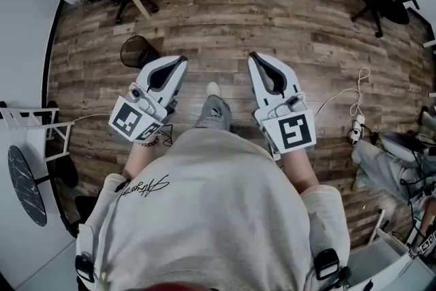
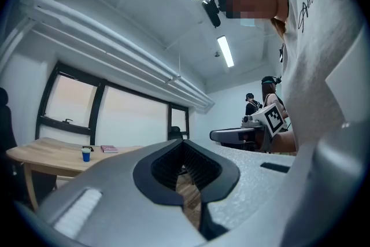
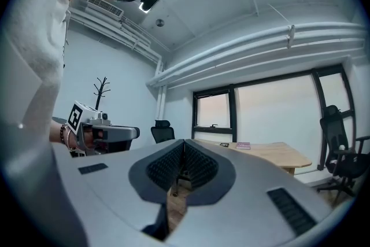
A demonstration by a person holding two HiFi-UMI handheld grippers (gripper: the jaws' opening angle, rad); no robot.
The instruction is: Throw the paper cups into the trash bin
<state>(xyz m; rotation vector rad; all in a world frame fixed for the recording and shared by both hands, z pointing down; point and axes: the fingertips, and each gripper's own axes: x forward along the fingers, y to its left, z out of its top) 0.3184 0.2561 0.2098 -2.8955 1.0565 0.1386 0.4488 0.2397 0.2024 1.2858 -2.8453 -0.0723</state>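
My left gripper (image 1: pixel 181 62) was clenched on nothing, its ribbed black pads meeting at the tips. My right gripper (image 1: pixel 254 58) was clenched empty too. Both had smooth grey shells. The bin (image 1: pixel 138 51), a round black mesh basket, stood on the wood-plank floor (image 1: pixel 231 17) just ahead and to the left of my left gripper. Its inside was too dark for me to tell what lay in it. A small blue cup (image 2: pixel 87 154) stood upright on the pale wooden table (image 2: pixel 40 157), well ahead of my left gripper and off to its left. A flat pink book (image 2: pixel 108 148) lay near the cup.
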